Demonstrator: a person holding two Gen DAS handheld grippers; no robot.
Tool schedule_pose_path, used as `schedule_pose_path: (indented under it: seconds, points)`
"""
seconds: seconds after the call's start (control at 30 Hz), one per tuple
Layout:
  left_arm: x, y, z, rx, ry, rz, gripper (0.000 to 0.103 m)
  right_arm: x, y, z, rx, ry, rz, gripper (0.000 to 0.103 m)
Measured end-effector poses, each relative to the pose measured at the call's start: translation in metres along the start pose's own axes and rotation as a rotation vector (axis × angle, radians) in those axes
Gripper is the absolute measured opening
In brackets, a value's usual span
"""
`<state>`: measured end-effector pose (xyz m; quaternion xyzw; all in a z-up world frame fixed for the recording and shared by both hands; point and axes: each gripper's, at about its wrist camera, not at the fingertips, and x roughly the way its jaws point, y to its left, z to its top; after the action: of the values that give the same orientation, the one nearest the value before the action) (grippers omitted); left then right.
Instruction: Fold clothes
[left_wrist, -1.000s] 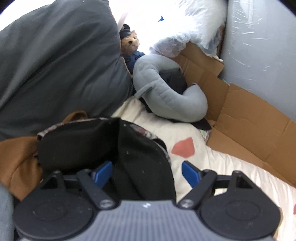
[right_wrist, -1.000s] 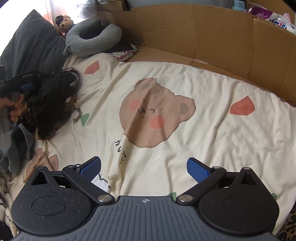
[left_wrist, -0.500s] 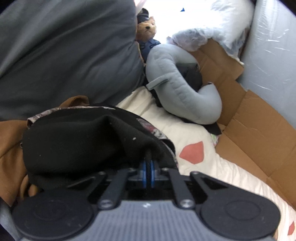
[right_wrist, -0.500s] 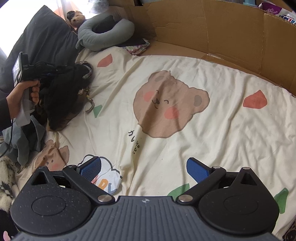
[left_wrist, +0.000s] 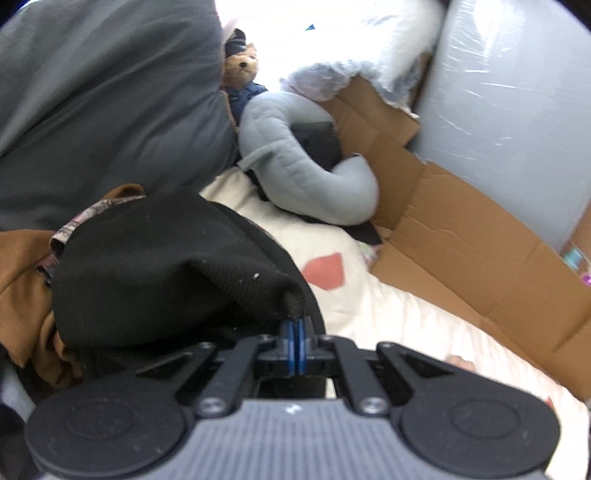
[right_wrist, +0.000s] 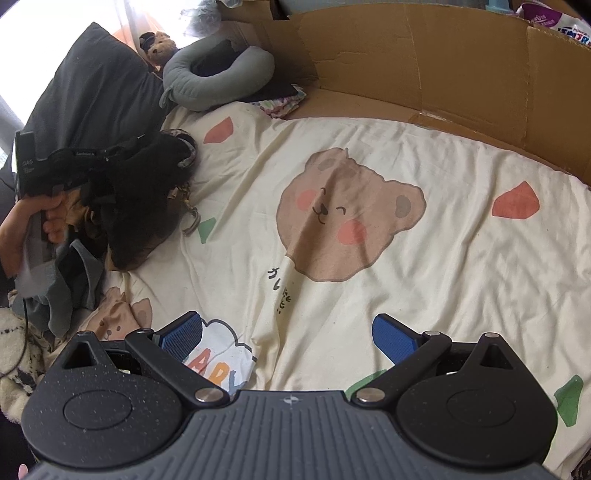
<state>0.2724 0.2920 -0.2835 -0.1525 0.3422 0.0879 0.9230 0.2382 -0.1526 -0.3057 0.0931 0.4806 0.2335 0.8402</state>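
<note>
Left gripper (left_wrist: 296, 325) now pinched shut on a bunched edge of the black garment (left_wrist: 155, 266); a second ago spread wide with the same cloth lying loose between the pads. Fold of knit now drawn up into a small peak at the blue pads (left_wrist: 291, 343), not flat as before. Right gripper (right_wrist: 287, 334) unchanged: spread wide, nothing between the fingers, poised above the cream bear-print sheet (right_wrist: 461, 258).

Relative to the bear face (right_wrist: 347, 214) printed on the sheet: far to its left, a hand (right_wrist: 26, 229) around the left gripper's handle, at the edge of the clothes heap. Just right of that hand, still well left of the bear face, the black garment, crumpled in a dark mound, thick and ribbed, flecked with pale lint, a patterned lining showing at its rim. Brown cloth (left_wrist: 26, 273) beneath and beside it, grey cloth (right_wrist: 70, 284) lower down. Up and left of the bear face, a dark grey pillow (right_wrist: 99, 85), a small teddy (right_wrist: 159, 44) and a grey neck pillow (right_wrist: 218, 77). Beyond and to the right, cardboard (right_wrist: 424, 59) standing as a wall along the sheet's far edge.
</note>
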Motion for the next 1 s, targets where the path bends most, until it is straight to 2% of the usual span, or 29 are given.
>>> schedule_pose_path:
  seconds: [0.47,0.77,1.0]
  points:
    - [-0.046,-0.045,-0.066,0.009,0.066,-0.178,0.002,-0.002,0.000,0.002,0.011,-0.011,0.006,0.101]
    - [-0.049,-0.068,-0.114,-0.006,0.145,-0.237,0.002,-0.002,0.000,0.001,0.019,-0.015,0.009,0.101]
    - [-0.044,-0.085,-0.143,-0.063,0.192,-0.270,0.002,-0.002,-0.002,0.001,0.032,-0.016,0.015,0.101]
